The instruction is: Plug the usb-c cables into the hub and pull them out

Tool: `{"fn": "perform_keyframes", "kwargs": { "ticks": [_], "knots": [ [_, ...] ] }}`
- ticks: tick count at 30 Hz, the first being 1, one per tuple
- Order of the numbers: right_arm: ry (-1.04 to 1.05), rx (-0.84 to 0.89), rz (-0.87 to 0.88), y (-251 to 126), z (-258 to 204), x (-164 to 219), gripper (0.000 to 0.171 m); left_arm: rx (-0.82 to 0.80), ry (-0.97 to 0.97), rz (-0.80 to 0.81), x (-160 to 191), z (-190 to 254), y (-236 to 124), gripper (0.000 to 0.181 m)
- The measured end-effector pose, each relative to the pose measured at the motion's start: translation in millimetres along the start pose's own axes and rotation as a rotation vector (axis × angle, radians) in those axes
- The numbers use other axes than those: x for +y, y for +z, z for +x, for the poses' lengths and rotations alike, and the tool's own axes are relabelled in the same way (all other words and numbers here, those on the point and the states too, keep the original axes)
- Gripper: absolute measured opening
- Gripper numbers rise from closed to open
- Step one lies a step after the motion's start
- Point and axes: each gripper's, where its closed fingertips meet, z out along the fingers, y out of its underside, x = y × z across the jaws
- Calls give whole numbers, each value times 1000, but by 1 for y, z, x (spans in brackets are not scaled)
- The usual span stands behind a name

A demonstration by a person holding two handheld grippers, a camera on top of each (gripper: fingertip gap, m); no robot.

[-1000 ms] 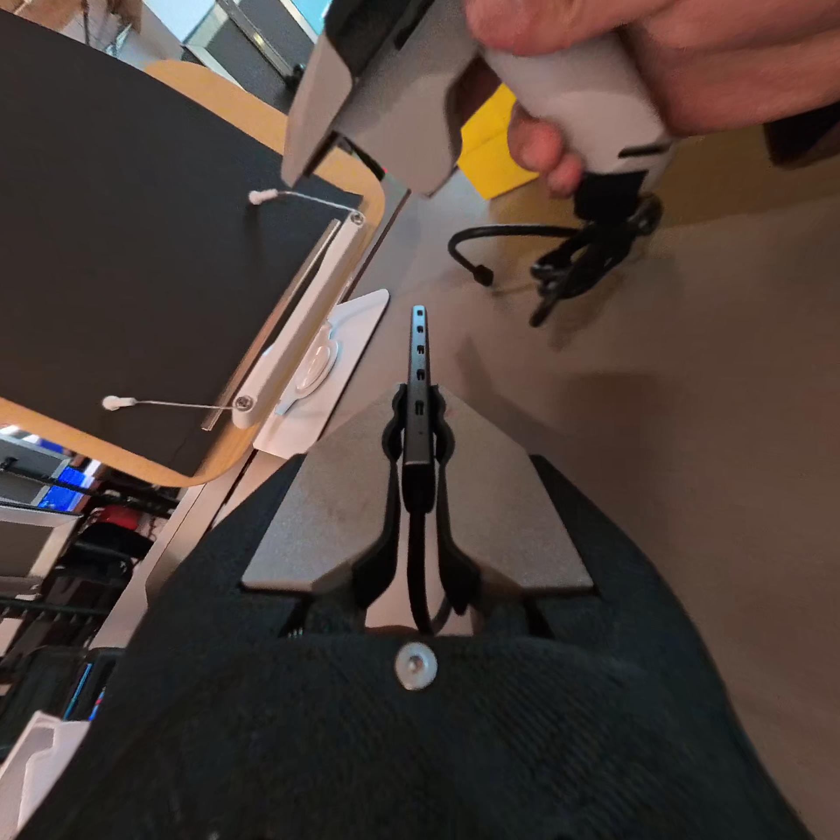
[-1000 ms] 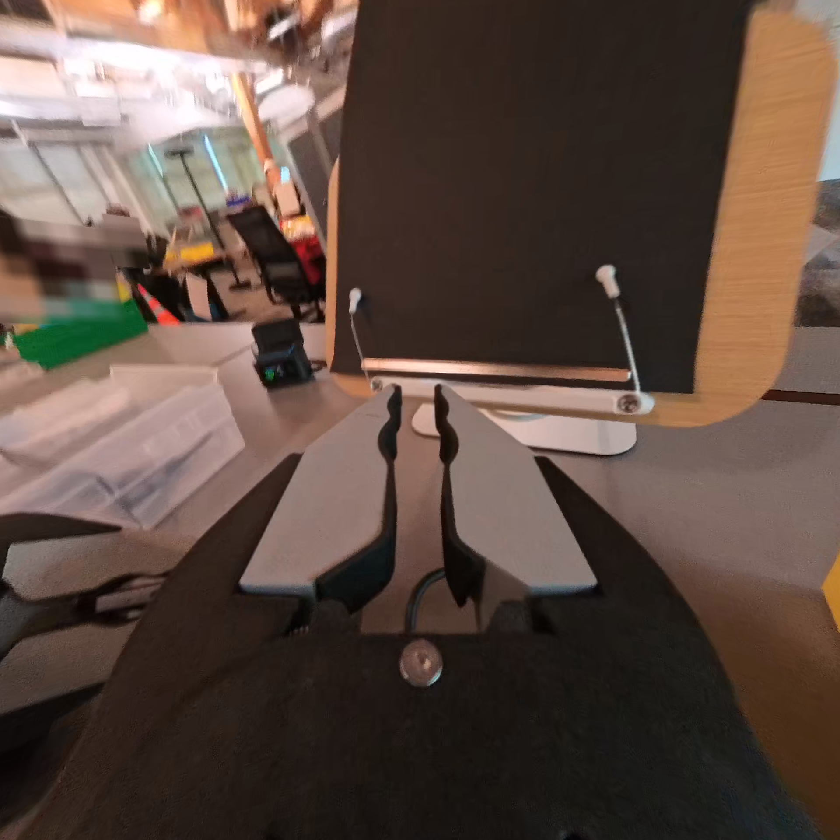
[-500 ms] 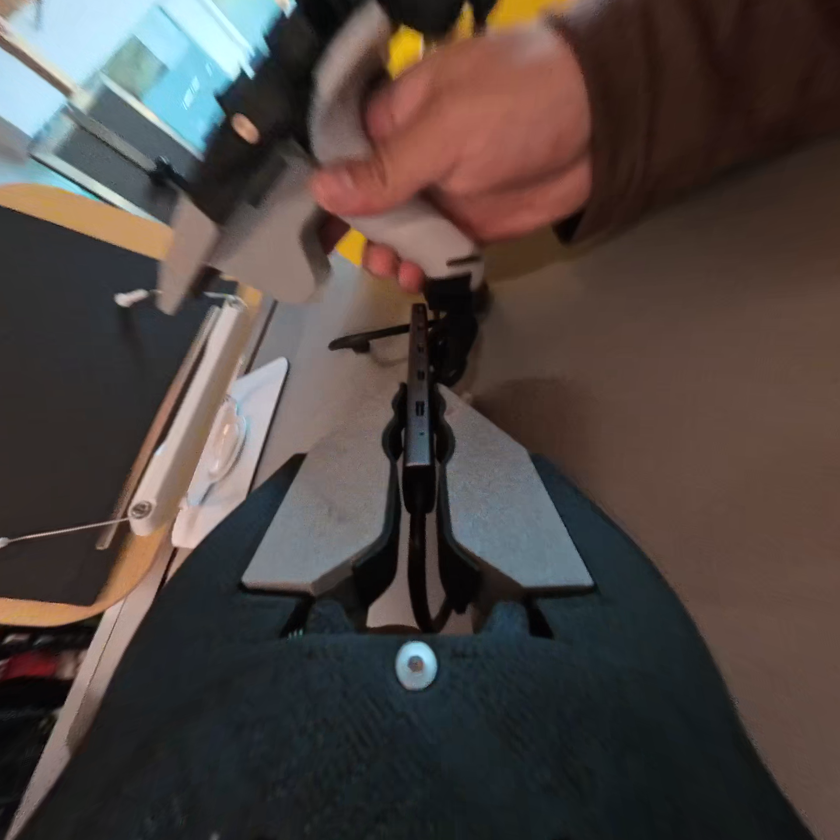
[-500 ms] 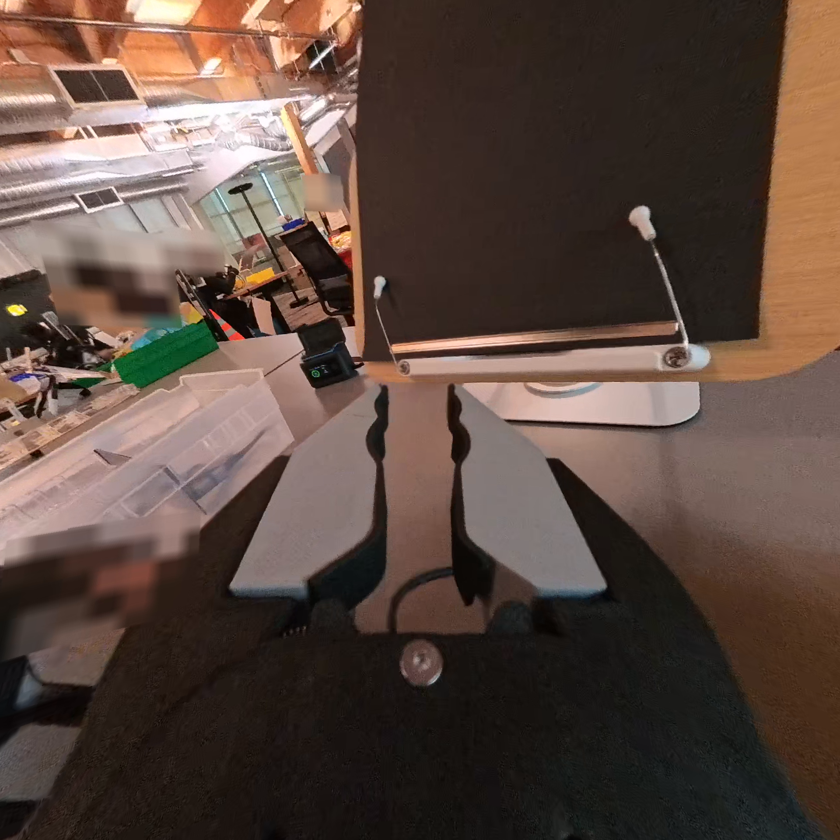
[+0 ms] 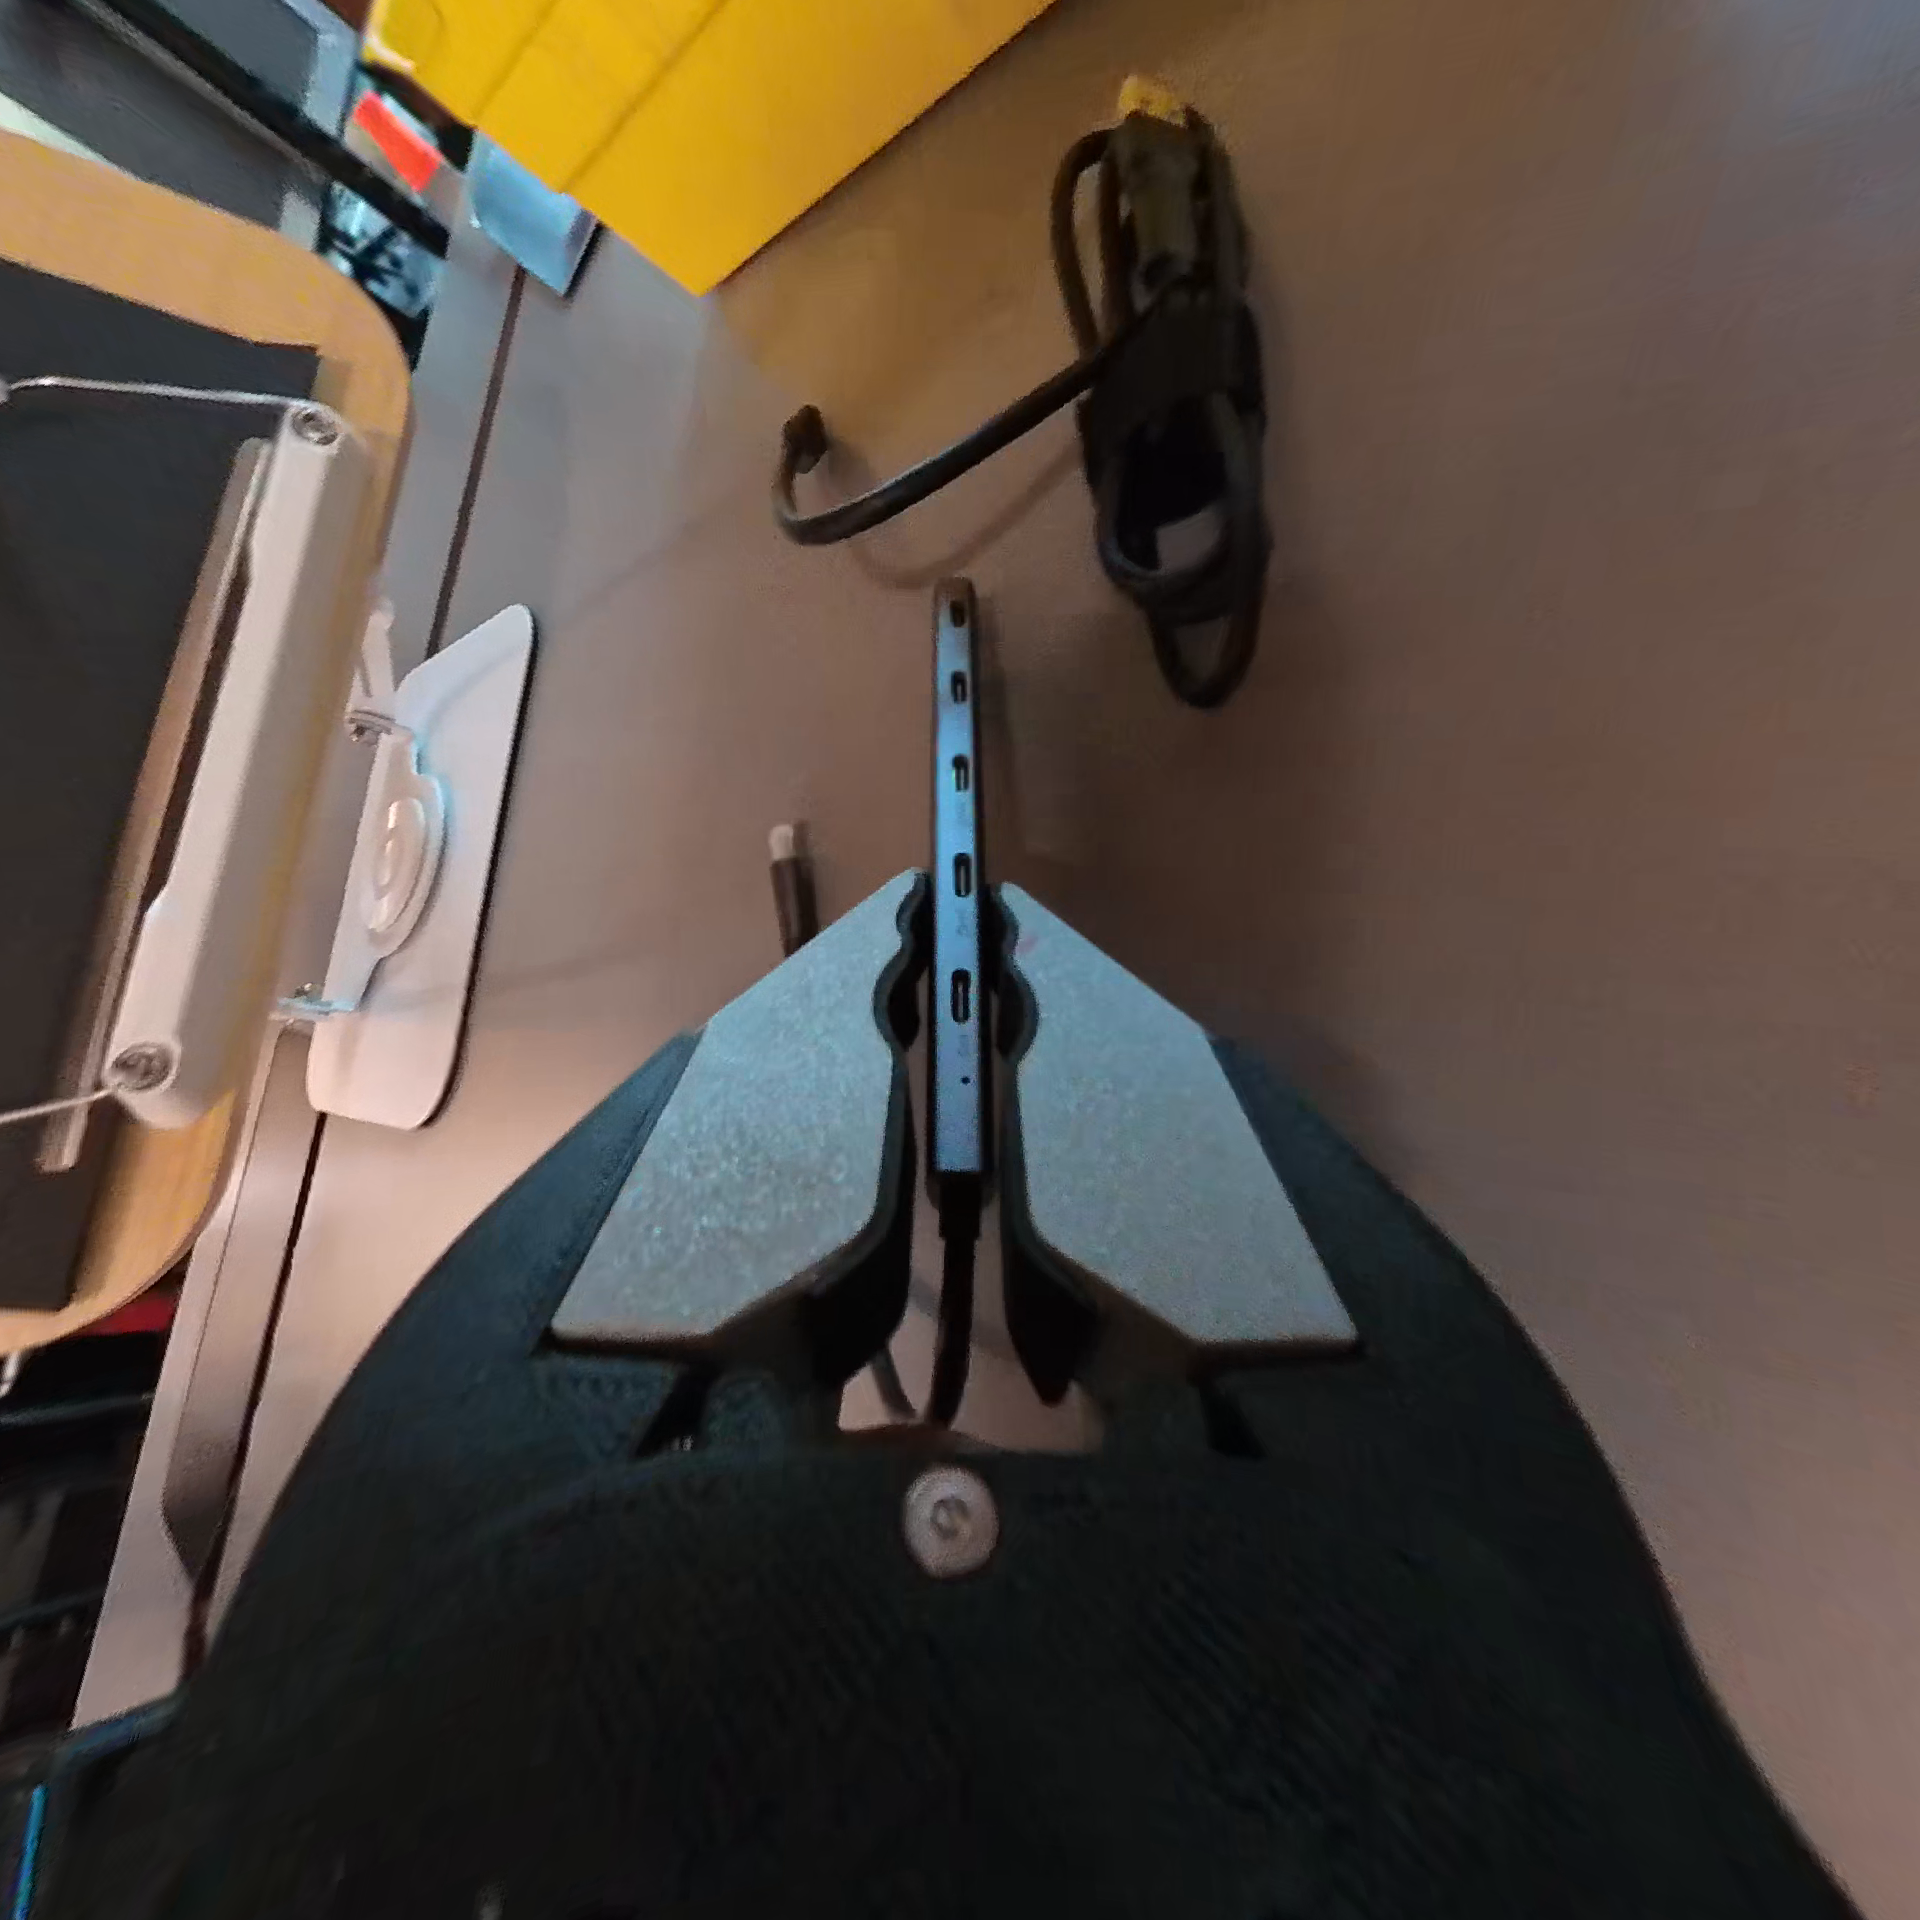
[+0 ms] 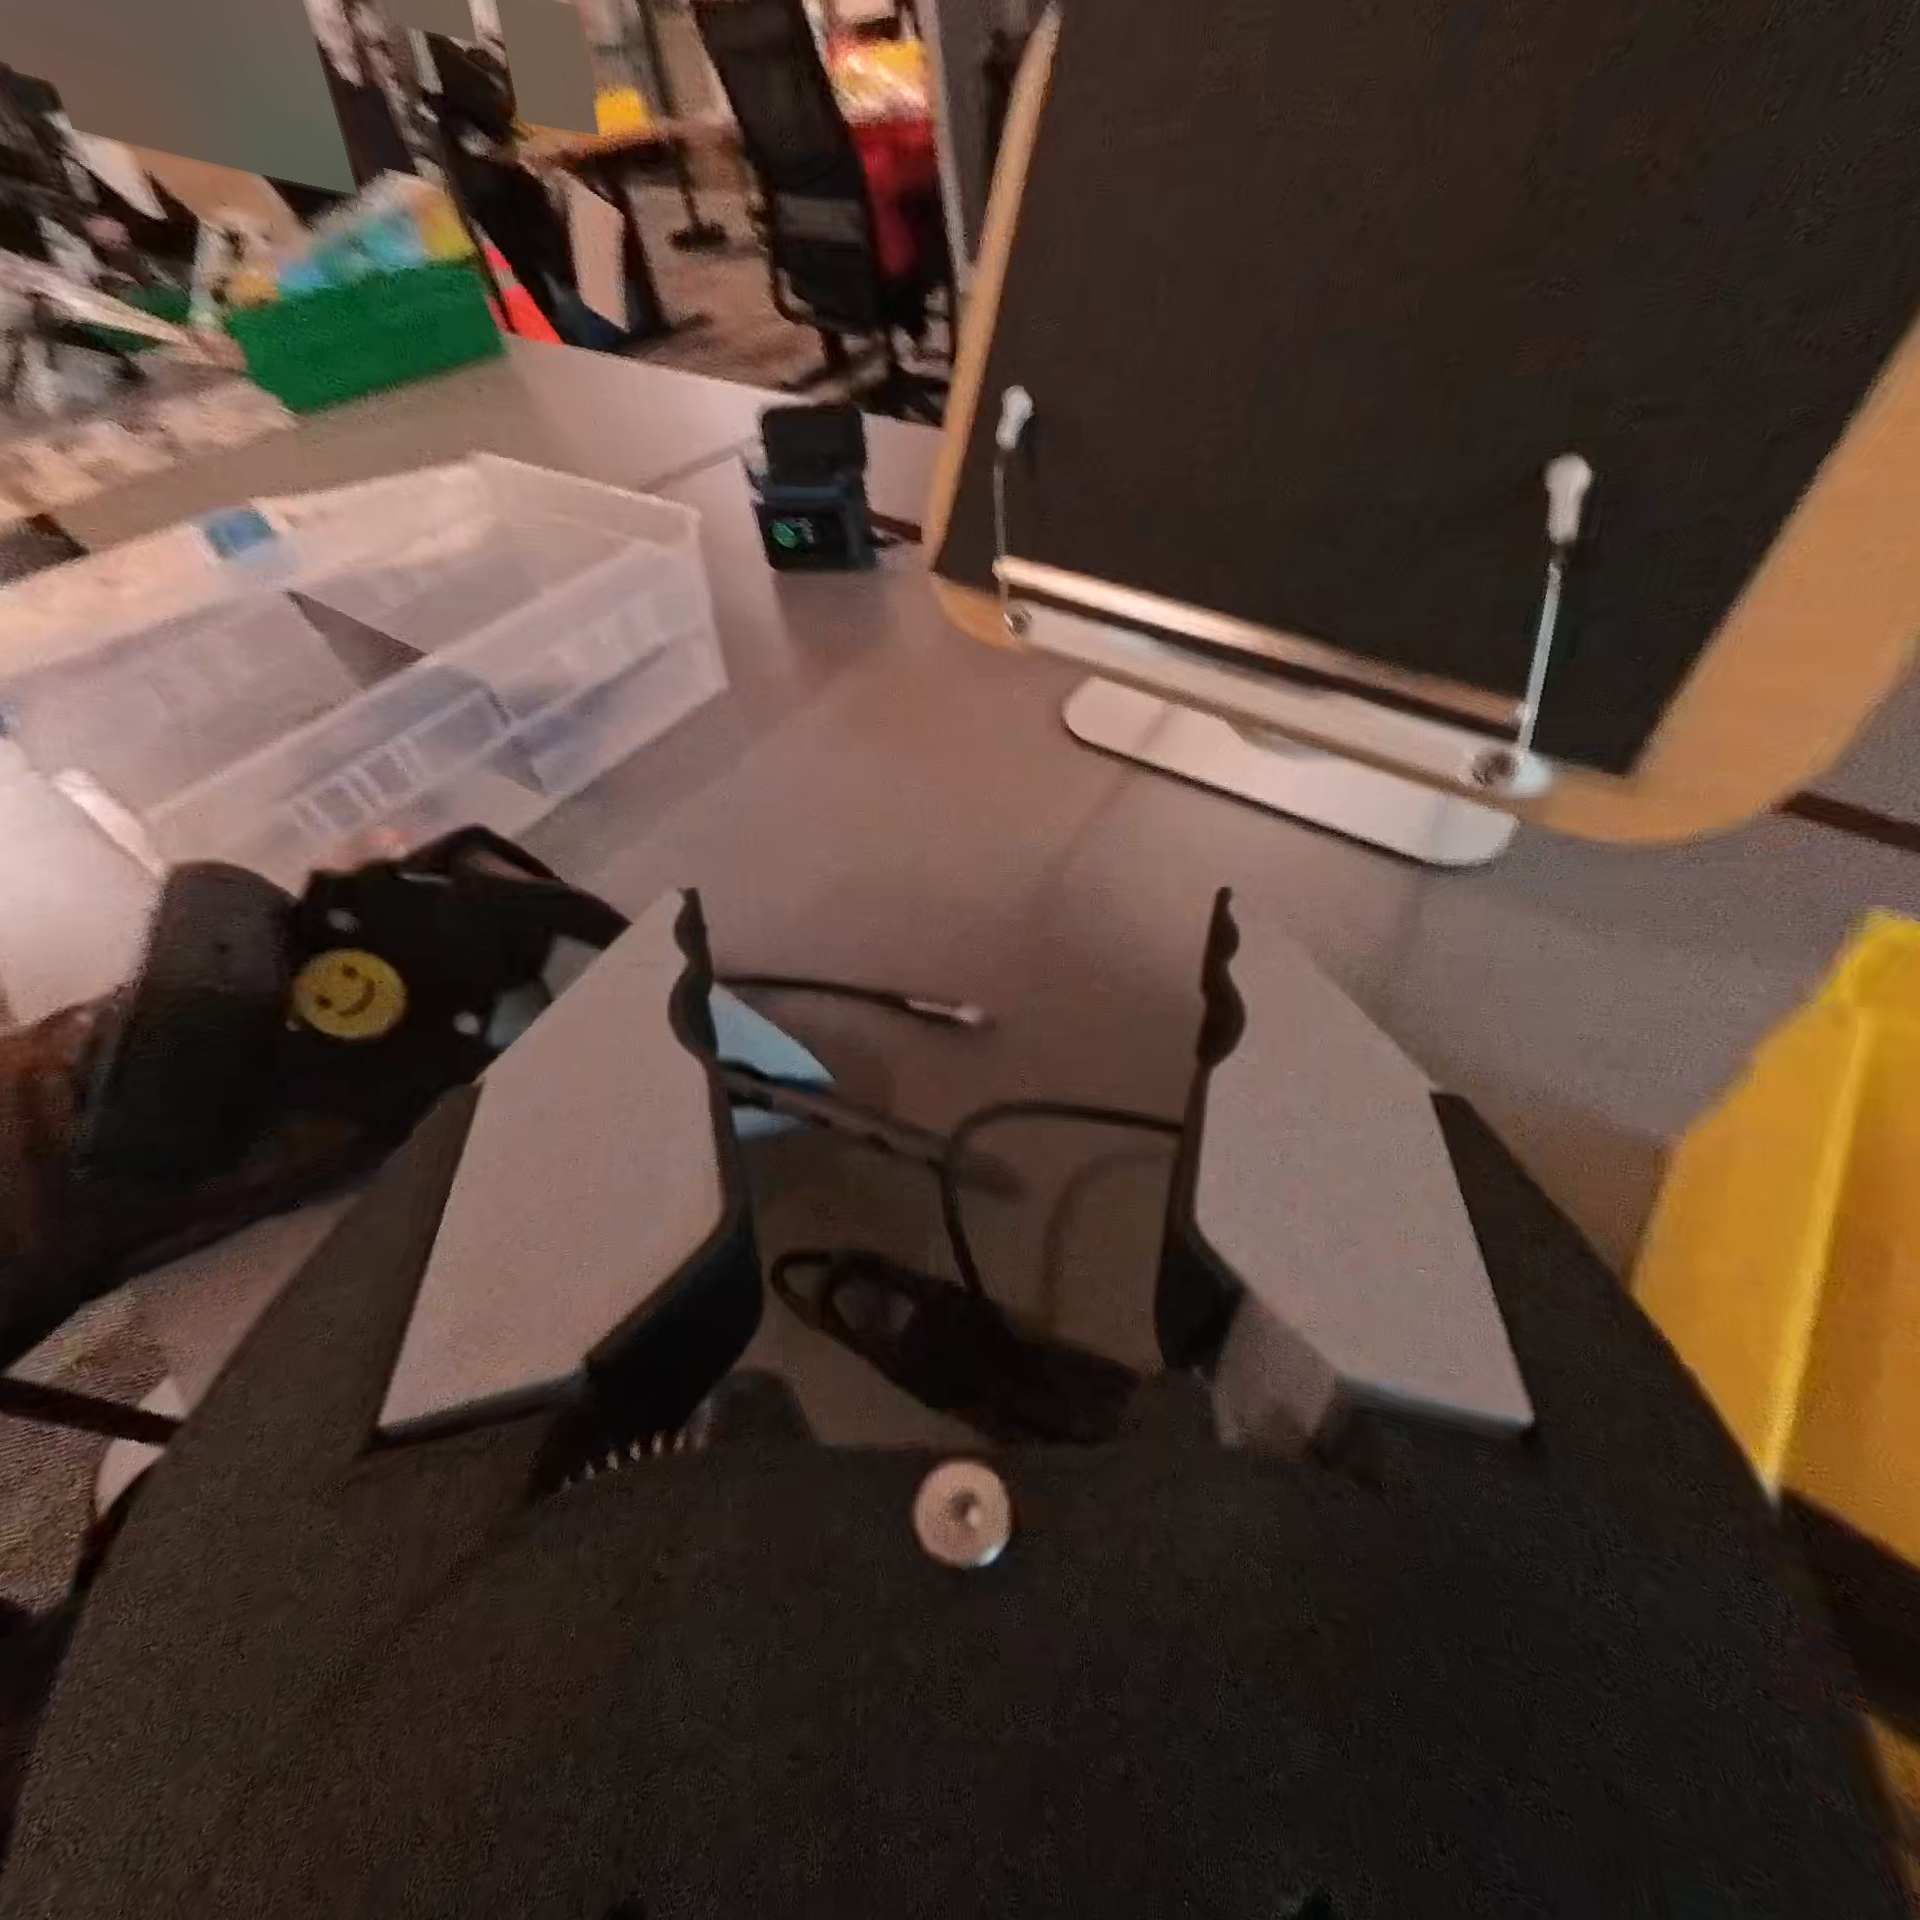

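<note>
The left gripper [image 5: 958,940] is clamped on the hub [image 5: 958,831], which stands on edge with its row of ports facing up and its far end toward 12 o'clock, all ports showing vacant. The right gripper [image 6: 954,997] hangs over the worktop [image 6: 935,831] with its jaws spread wide and nothing between them. The bundled black cable [image 5: 1174,436] lies at about 1 o'clock from the hub in the left wrist view, well apart from it, and one loose end curls out to a plug [image 5: 805,426] at roughly 11 o'clock. A second, silver-tipped connector [image 5: 787,847] lies just beside the left gripper at 10 o'clock. The step in hand looks like fetching a plug, so the sound way is to close the right gripper on the plug's rigid housing, not on the soft lead behind it, and square to its flat faces. Keep the hub level and firmly held, line the plug's long axis up with a port slot, then push straight in; any tilt would likely jam it or rock the hub in the grip
</note>
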Motion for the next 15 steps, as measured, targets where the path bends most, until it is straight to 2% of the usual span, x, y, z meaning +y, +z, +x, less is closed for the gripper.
{"fn": "perform_keyframes", "kwargs": {
  "ticks": [5, 10, 12, 14, 15],
  "knots": [
    [53, 135, -218, -23, 19, 64, 93, -106, -44, 11, 4, -26, -9, 7],
    [65, 204, -265, 6, 26, 100, 81, -238, -82, -5, 12, -49, -12, 7],
    [81, 179, -226, 29, 25, 106, 63, -266, -90, -16, 17, -54, -13, 7],
    [93, 71, -223, 45, 9, 114, 25, -283, -98, 0, 19, -58, -15, 7],
    [89, -49, -240, 47, -10, 118, 0, -293, -104, 14, 19, -60, -17, 7]
  ]
}}
